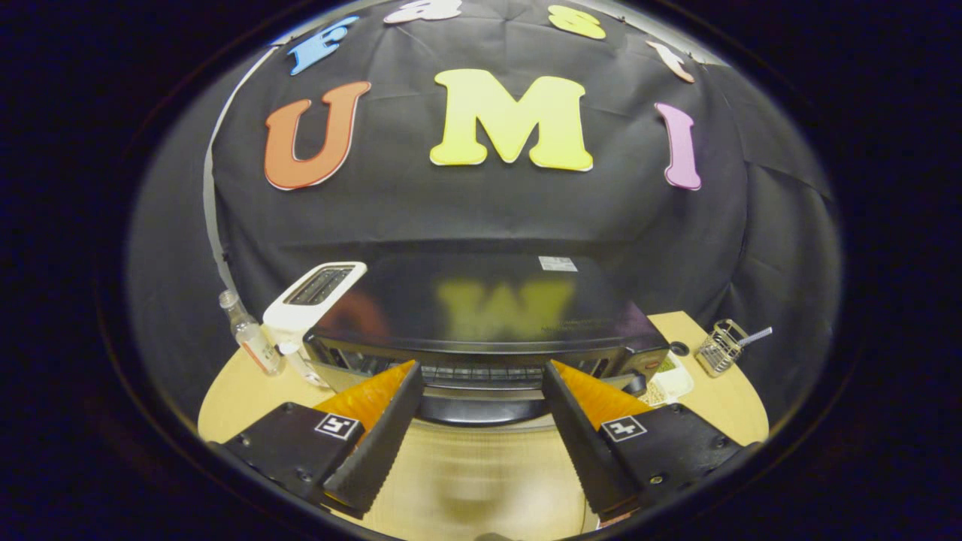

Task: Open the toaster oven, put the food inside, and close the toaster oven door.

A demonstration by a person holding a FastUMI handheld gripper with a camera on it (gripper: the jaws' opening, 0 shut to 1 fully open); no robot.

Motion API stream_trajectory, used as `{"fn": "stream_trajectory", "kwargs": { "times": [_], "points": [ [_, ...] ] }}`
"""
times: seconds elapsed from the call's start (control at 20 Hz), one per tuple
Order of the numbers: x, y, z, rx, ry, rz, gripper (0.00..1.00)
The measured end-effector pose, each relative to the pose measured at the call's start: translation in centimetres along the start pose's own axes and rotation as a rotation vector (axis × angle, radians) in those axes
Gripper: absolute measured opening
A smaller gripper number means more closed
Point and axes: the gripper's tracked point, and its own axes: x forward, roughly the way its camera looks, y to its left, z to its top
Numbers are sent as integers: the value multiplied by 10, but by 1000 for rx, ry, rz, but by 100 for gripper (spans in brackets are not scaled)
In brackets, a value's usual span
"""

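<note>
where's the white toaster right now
In the gripper view, the white toaster stands beside the toaster oven, beyond the open gripper, with a clear bottle next to it.

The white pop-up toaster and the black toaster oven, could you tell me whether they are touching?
Cannot tell: in the gripper view the white pop-up toaster overlaps the black toaster oven's corner, hiding any contact or gap. The open gripper holds nothing.

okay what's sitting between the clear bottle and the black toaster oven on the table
In the gripper view, a white pop-up toaster stands between the clear bottle and the black toaster oven. The gripper is open, fingers just before the oven's front.
</note>
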Motion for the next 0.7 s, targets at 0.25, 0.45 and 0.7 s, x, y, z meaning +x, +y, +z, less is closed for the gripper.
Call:
{"fn": "stream_trajectory", "kwargs": {
  "times": [0.25, 0.45, 0.7],
  "points": [
    [-29, -1, -35, -18, 30, -7, 100],
    [-46, -1, -77, 17, 87, -3, 100],
    [-51, -3, -107, 10, 120, -6, 100]
  ]
}}
